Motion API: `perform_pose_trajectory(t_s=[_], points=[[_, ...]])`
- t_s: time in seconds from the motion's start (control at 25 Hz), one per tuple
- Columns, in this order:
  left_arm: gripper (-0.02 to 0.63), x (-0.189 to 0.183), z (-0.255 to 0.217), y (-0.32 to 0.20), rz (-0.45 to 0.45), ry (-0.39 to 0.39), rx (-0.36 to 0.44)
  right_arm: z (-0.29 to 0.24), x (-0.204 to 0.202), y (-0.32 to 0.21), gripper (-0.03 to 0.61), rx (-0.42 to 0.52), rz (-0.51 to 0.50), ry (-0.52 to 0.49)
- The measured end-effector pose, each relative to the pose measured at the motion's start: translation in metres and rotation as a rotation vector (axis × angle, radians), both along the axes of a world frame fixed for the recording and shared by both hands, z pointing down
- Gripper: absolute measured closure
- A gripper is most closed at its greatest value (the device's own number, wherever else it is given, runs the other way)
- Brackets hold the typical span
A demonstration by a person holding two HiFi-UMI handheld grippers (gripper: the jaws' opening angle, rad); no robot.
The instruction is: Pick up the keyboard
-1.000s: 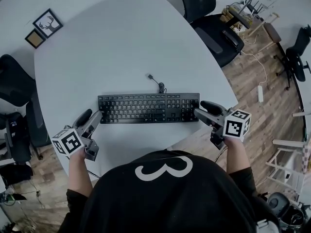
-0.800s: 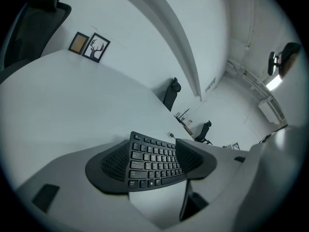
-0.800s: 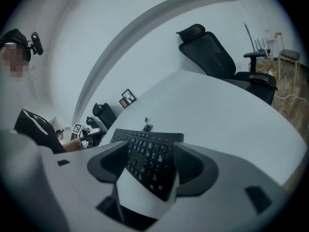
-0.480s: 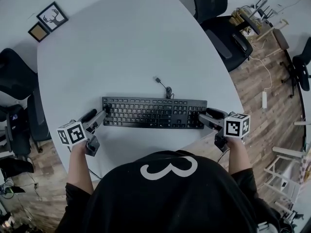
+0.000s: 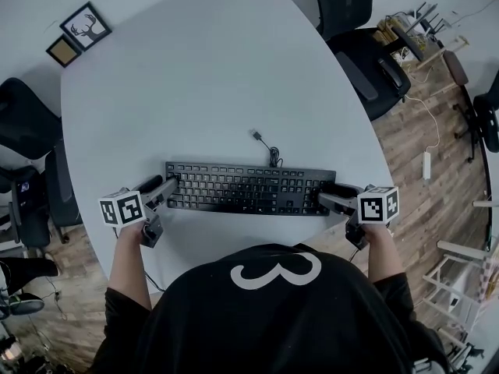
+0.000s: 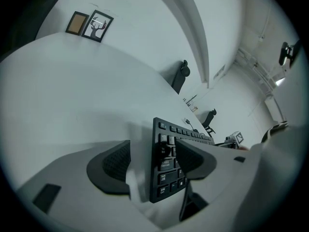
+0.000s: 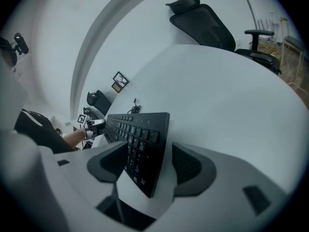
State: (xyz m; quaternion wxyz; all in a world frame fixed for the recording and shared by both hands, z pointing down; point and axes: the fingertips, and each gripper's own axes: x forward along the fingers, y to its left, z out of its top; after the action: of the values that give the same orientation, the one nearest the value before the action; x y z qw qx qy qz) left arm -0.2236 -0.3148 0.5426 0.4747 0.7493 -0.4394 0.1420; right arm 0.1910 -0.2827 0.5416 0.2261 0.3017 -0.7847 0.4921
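Observation:
A black keyboard [image 5: 249,188] lies flat on the white round table [image 5: 195,76], close to its near edge. Its cable [image 5: 265,142] runs off the far side. My left gripper [image 5: 171,185] is at the keyboard's left end. In the left gripper view the keyboard [image 6: 161,178] sits between the open jaws of the left gripper [image 6: 152,153], with a gap at the outer pad. My right gripper [image 5: 326,195] is at the right end. Its jaws have just been opening, and the right gripper [image 7: 149,153] straddles the keyboard [image 7: 140,144] without pressing on it.
Two picture frames [image 5: 82,26] lie at the table's far left. Black office chairs stand at the far right [image 5: 366,45] and at the left [image 5: 23,131]. Wooden floor [image 5: 437,154] shows to the right. The table's near edge is just behind both grippers.
Both grippers have sunk and slid inward to the keyboard's two ends, which now lie between their jaws. The keyboard itself has not been lifted.

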Motion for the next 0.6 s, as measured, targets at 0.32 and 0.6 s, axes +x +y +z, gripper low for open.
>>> perform_pose_trajectory(t_s=[0.32, 0.6], points=[[0.329, 0.009, -0.002, -0.002, 0.020, -0.006, 0.008, -0.003, -0.013, 0.001, 0.297, -0.027, -0.010, -0.059], [0.417, 0.024, -0.003, 0.000, 0.056, 0.066, -0.024, -0.003, -0.013, 0.003, 0.301, -0.037, -0.020, -0.040]])
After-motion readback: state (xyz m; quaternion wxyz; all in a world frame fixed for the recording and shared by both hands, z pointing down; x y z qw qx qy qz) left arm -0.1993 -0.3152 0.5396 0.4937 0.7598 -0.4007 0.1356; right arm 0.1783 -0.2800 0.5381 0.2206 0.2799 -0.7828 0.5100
